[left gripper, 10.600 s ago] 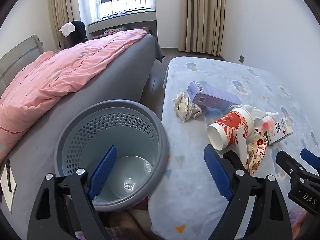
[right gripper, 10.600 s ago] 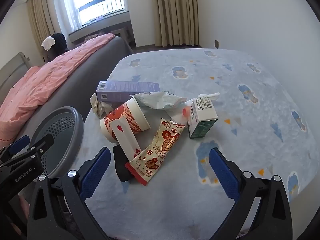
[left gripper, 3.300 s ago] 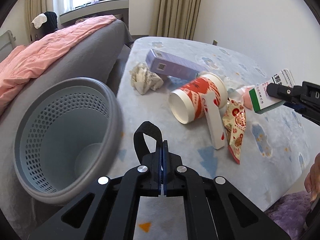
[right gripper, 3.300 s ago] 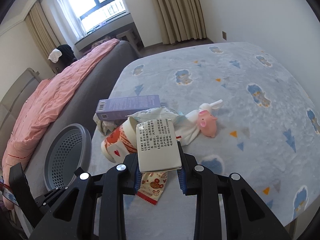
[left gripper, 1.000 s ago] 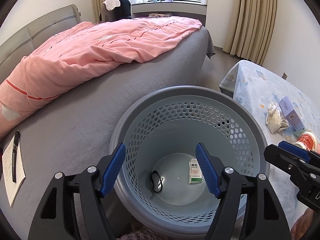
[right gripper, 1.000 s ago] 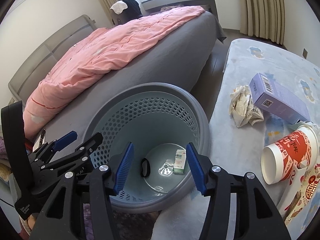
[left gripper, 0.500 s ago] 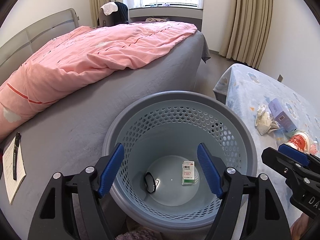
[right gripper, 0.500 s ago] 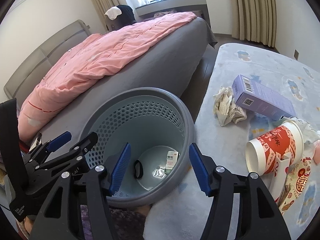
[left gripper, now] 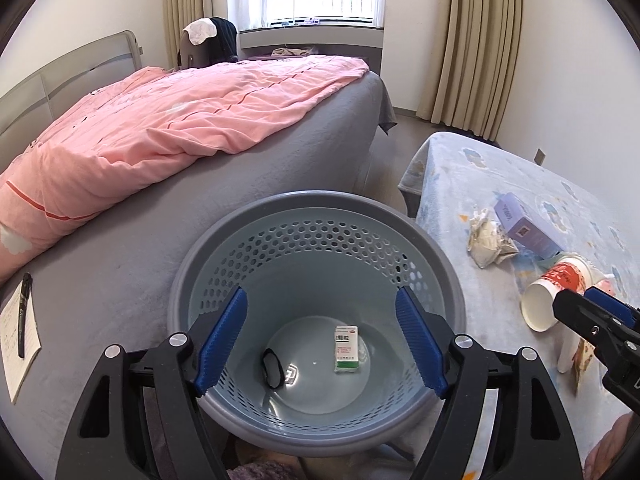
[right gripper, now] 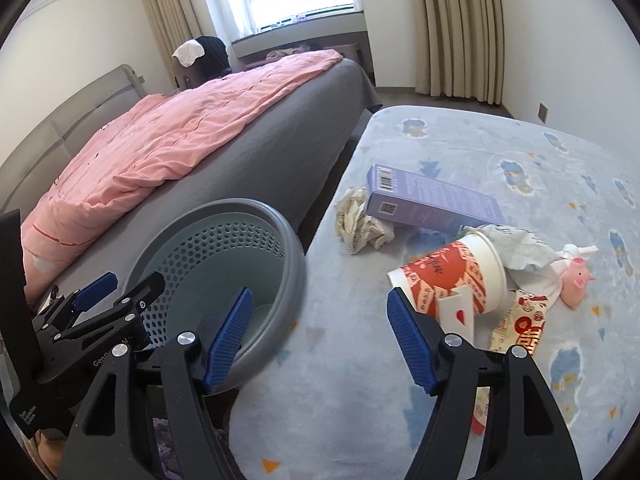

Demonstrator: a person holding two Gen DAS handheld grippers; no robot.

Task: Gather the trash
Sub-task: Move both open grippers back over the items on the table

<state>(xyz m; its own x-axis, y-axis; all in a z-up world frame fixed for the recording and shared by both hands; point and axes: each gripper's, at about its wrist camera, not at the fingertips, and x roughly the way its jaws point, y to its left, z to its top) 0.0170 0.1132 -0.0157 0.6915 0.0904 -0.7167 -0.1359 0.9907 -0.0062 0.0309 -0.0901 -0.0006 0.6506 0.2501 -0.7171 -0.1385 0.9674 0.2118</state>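
A grey perforated basket [left gripper: 316, 216] holds a small white-and-green box [left gripper: 346, 343] and a black loop [left gripper: 273, 364] on its bottom. My left gripper [left gripper: 322, 340] hangs open and empty over the basket. My right gripper [right gripper: 320, 340] is open and empty above the blue blanket, between the basket [right gripper: 280, 248] and the trash pile. The pile holds a red-and-white paper cup [right gripper: 452, 276], a purple box [right gripper: 432, 202], a crumpled tissue [right gripper: 360, 226], a red snack wrapper [right gripper: 520, 324] and a crumpled plastic bag [right gripper: 516, 248].
A pink pig toy [right gripper: 576, 280] lies right of the cup. A bed with a pink duvet [left gripper: 160, 136] fills the left. A notepad and pen [left gripper: 18, 332] lie on the grey sheet. The blanket-covered table [right gripper: 500, 152] stretches to the right wall.
The right gripper has swung right, away from the basket toward the trash pile. The left gripper has drawn back slightly and stays open over the basket.
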